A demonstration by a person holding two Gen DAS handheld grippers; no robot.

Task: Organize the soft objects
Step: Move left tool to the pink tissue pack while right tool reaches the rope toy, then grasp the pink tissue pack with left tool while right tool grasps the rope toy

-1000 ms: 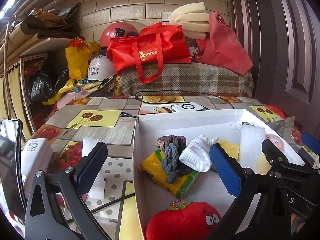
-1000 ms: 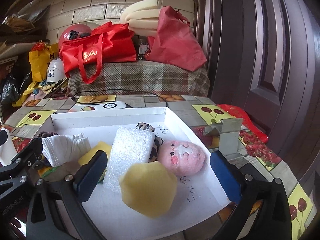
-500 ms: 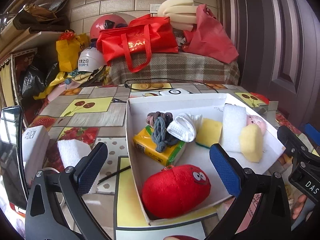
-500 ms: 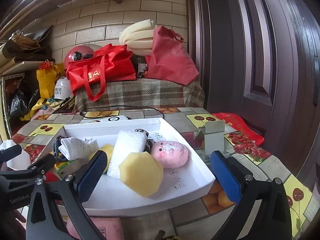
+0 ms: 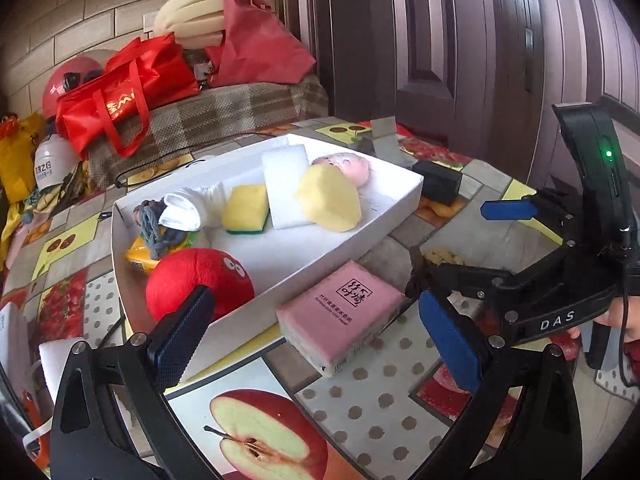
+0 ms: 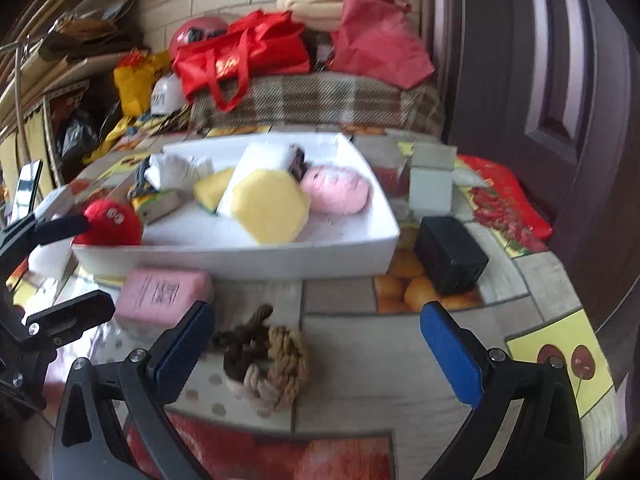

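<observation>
A white box (image 5: 400, 196) (image 6: 248, 258) on the table holds soft things: a red plush (image 5: 200, 280) (image 6: 110, 220), a yellow foam lump (image 5: 330, 200) (image 6: 270, 210), a pink plush (image 6: 336, 194), a white foam block (image 5: 286, 184), a yellow sponge (image 5: 245, 209), a white sock and grey rope. A pink tissue pack (image 5: 340, 314) (image 6: 164, 294) lies in front of the box. A brown and tan braided rope (image 6: 266, 356) lies right of it. My left gripper (image 5: 320, 340) is open over the tissue pack. My right gripper (image 6: 316, 350) is open around the rope.
A black adapter (image 6: 450, 254) and a small white box (image 6: 430, 182) sit right of the box. A white foam piece (image 5: 54, 360) lies at the left. Red bags (image 5: 124, 92), helmets and foam rolls pile on a plaid bench behind. A dark door stands to the right.
Both grippers pulled back from the box towards the table's front. The tissue pack and braided rope came into view. Both grippers stayed open.
</observation>
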